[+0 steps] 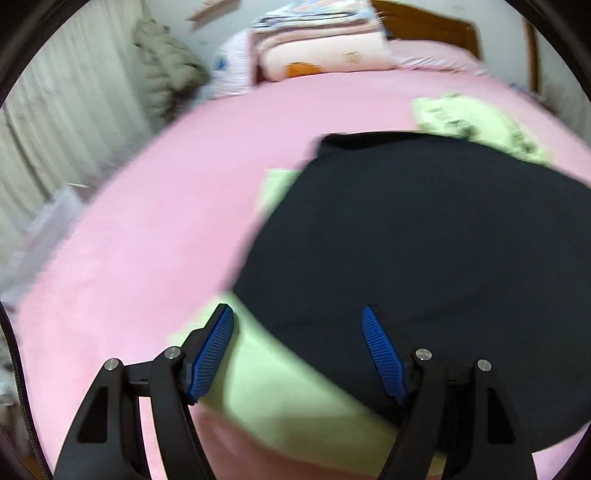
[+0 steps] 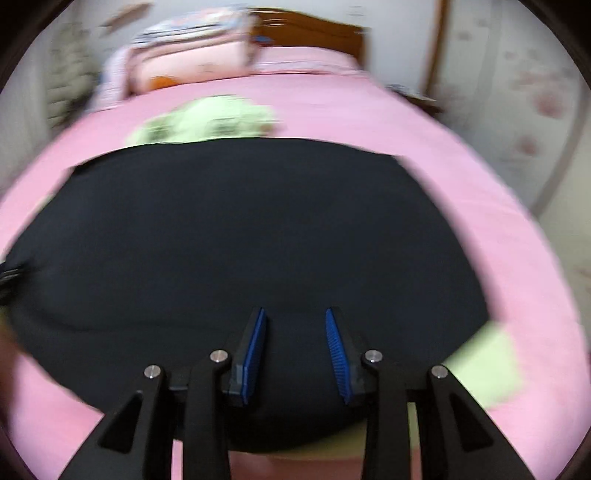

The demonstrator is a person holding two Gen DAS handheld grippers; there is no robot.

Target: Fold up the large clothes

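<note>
Where black garment [image 2: 240, 236] ends, pink bedsheet [image 2: 461, 192], both grippers' fingers [image 1: 212, 350] apart

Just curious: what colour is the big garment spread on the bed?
Black garment, plain; clearest in the right wrist view.

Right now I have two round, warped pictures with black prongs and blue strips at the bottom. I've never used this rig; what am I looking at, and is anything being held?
Each picture comes from a wide-angle camera fixed on a hand-held gripper, looking forward along its two fingers. The first shows the left gripper, the second the right gripper; the blue strips are the grip pads on the fingers. Both stand open, the left wider, and hold nothing. Below them a large dark garment lies spread on a pink bed. Pale green cloth shows from under its edges, and a patterned green piece lies beyond it. Folded bedding is stacked at the wooden headboard. Both pictures are blurred.
</note>
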